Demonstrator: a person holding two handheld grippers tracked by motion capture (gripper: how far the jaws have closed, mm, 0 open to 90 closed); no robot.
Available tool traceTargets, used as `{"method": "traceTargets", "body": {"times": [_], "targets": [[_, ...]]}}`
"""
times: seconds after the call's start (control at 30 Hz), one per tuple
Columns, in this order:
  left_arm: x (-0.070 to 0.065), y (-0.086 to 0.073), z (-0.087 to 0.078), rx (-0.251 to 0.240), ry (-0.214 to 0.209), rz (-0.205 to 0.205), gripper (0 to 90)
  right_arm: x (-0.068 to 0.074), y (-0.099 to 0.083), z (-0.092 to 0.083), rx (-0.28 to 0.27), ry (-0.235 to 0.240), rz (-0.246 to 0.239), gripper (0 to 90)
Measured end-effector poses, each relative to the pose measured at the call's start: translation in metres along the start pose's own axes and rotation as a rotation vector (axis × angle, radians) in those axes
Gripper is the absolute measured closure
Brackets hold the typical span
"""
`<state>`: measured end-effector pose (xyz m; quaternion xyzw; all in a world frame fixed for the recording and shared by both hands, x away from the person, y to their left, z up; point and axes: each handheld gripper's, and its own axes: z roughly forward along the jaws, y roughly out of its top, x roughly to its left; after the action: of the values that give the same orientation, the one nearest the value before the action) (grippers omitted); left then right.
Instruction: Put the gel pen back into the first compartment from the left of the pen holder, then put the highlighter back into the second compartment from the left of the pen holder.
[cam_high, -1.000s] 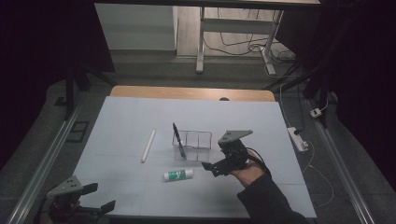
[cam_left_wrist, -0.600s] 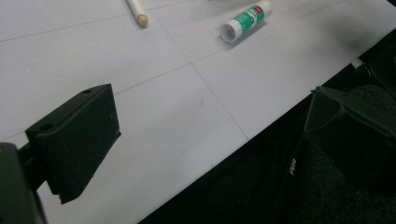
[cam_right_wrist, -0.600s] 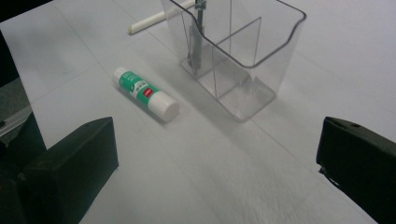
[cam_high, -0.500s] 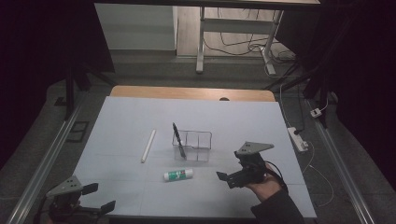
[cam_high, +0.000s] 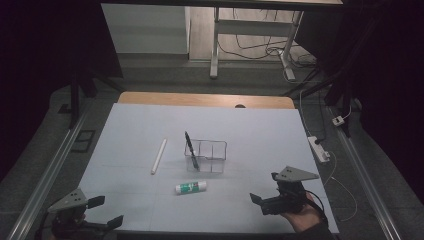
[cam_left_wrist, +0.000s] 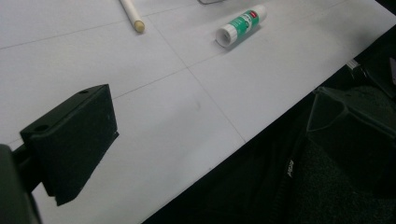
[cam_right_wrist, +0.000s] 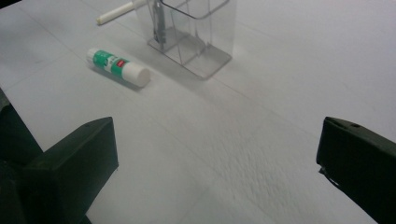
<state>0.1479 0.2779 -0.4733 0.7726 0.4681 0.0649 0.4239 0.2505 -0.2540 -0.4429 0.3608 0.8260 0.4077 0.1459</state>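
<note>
Dim room and dark floor frame a pale surface (cam_high: 260, 135) on which a few desk things lie. At the near left corner the left gripper (cam_high: 102, 212) hovers at the edge, its fingers released and holding nothing; in the left gripper view one finger hangs past the edge. Next comes a white stick (cam_high: 159, 156), lying with its long axis running away from the person. Right of it stands a clear organizer (cam_high: 212, 156) with a black pen (cam_high: 191, 151) leaning in its left compartment. Just in front of the organizer lies the glue stick (cam_high: 191, 187), on its side, long axis running roughly left to right across the surface, white cap toward the right. Farthest right, the right gripper (cam_high: 261, 201) hovers near the front edge in the person's hand (cam_high: 300, 217), fingers spread wide and empty.

The glue stick lies ahead and to the left of the right fingers, as the right gripper view shows (cam_right_wrist: 119, 66), and it looks somewhat nearer to that hand than to the left one. A grasp would likely close across its short width.

Against the earlier frames, the right gripper has drawn back from beside the organizer toward the person; the left gripper and the things have not moved.
</note>
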Motion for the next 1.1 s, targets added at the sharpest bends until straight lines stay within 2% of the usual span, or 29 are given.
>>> {"method": "traceTargets", "body": {"times": [0.33, 0.5, 0.83, 0.93, 1.1], "targets": [[0.000, -0.001, -0.001, -0.009, -0.010, 0.002, 0.0, -0.007, -0.030, -0.030, -0.009, -0.055, 0.101, 0.0], [0.000, 0.000, 0.000, 0.004, -0.009, 0.011, 0.0, -0.008, -0.039, -0.039, 0.023, -0.072, 0.134, 0.0], [0.001, 0.001, 0.000, 0.006, -0.002, -0.009, 0.0, -0.009, -0.042, -0.041, 0.043, -0.051, 0.147, 0.0], [-0.001, 0.002, 0.001, 0.012, 0.024, 0.012, 0.0, -0.009, -0.041, -0.041, 0.047, -0.057, 0.144, 0.0], [-0.001, 0.006, 0.001, 0.022, 0.044, 0.018, 0.0, -0.007, -0.042, -0.042, 0.056, -0.059, 0.136, 0.0]]}}
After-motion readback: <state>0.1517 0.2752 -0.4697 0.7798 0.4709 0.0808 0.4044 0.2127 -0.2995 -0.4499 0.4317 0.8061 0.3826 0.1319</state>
